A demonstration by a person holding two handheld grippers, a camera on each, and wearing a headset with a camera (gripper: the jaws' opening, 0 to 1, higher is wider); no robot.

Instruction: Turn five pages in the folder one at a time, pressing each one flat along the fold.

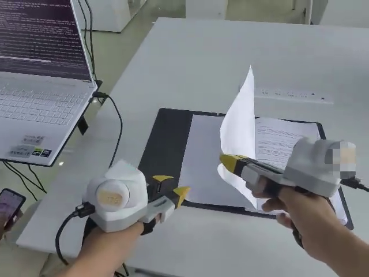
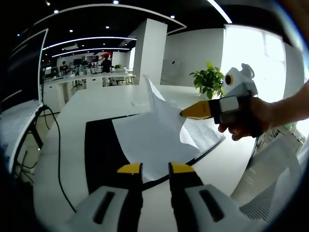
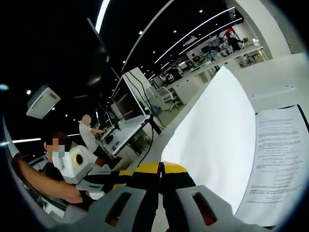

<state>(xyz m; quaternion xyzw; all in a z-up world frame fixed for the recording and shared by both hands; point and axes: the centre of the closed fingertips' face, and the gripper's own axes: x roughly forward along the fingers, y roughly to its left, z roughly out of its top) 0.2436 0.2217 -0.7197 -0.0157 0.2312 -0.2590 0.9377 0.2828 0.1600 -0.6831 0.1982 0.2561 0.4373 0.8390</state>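
A black folder (image 1: 164, 144) lies open on the white table, with a blank sheet on its left half and printed pages (image 1: 282, 138) on the right. My right gripper (image 1: 229, 162) is shut on the lower edge of one white page (image 1: 239, 127), which stands up curved above the fold. The right gripper view has the lifted page (image 3: 212, 140) rising from the shut jaws (image 3: 161, 167), the printed page (image 3: 275, 159) beside it. My left gripper (image 1: 173, 186) is open with nothing in it, just off the folder's near left edge. In its own view it (image 2: 154, 169) faces the folder (image 2: 99, 150) and page (image 2: 154, 130).
An open laptop (image 1: 40, 86) sits at the table's left, with a black cable (image 1: 118, 127) running past the folder's left side. A phone (image 1: 8, 205) lies lower left. A white power strip (image 1: 294, 95) is behind the folder. Bare table (image 1: 202, 57) lies beyond.
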